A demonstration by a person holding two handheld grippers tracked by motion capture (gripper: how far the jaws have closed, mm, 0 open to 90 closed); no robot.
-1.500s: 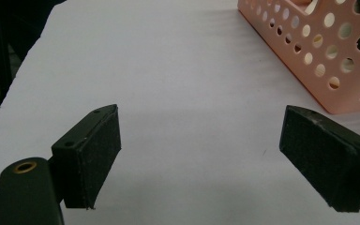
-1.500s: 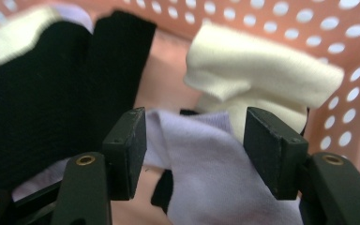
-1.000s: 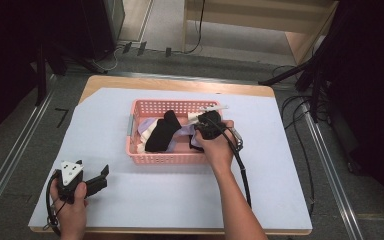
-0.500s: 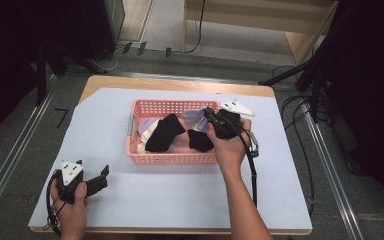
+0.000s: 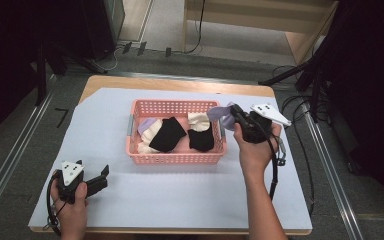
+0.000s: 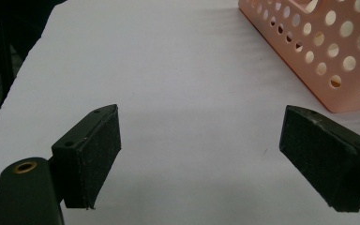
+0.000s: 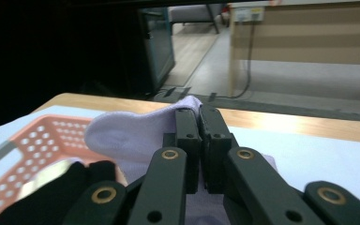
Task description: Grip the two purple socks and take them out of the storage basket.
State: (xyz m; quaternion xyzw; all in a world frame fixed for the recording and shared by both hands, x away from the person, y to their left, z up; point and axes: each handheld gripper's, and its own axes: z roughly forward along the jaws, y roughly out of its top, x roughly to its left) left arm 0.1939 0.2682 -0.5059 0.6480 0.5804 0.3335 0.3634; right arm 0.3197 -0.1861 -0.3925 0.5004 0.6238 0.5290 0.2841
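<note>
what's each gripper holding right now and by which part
The right gripper is shut on a lilac sock, pinching a fold of fabric near its upper edge, over the pink basket's right end. The left gripper stands open over the table, holding nothing.

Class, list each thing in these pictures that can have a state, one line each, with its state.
Left gripper: open, fingers wide apart, nothing between them.
Right gripper: shut on the lilac sock.
Lilac sock: pinched and lifted at the basket's right end.
Basket: upright on the white sheet, holding socks.
Black socks: lying loose in the basket.
</note>
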